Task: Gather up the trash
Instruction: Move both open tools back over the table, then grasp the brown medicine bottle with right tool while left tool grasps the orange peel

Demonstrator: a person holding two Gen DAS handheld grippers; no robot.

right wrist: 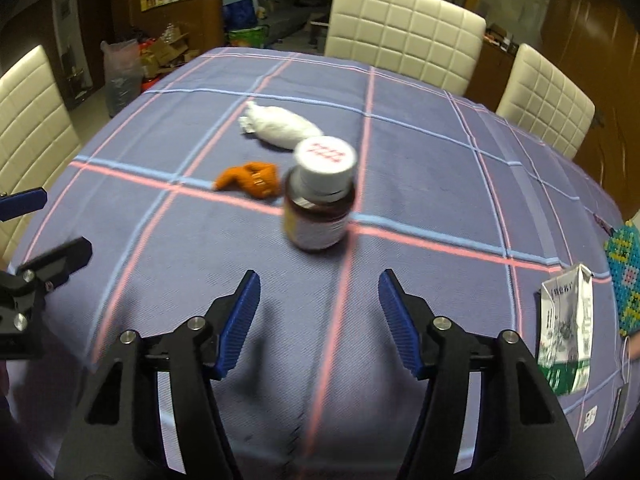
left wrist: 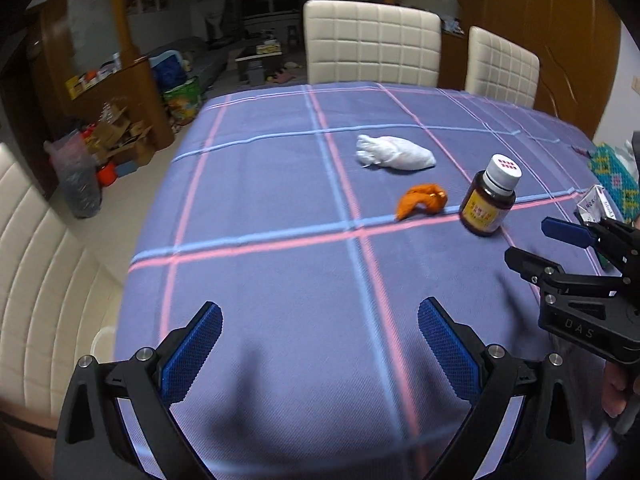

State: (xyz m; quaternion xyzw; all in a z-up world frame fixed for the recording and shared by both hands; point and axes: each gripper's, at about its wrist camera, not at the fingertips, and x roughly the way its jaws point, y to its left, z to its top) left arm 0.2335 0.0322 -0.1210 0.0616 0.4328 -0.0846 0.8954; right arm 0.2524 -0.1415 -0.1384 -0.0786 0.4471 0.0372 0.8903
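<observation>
A brown pill bottle with a white cap [right wrist: 319, 200] stands upright on the purple plaid tablecloth [right wrist: 420, 168], just ahead of my open, empty right gripper [right wrist: 319, 308]. An orange crumpled wrapper [right wrist: 250, 180] lies left of the bottle and a white crumpled tissue wad [right wrist: 280, 125] lies behind it. In the left wrist view the bottle [left wrist: 490, 200], wrapper [left wrist: 420, 201] and tissue [left wrist: 394, 153] sit far ahead to the right. My left gripper [left wrist: 320, 340] is open and empty above bare cloth. The right gripper [left wrist: 536, 246] shows at the right edge of the left wrist view.
A torn white and green carton [right wrist: 566, 332] lies at the table's right edge beside a beaded mat [right wrist: 626, 276]. Cream chairs [right wrist: 404, 32] stand at the far side and one [right wrist: 32, 128] at the left. Boxes and bags [left wrist: 92, 160] clutter the floor left.
</observation>
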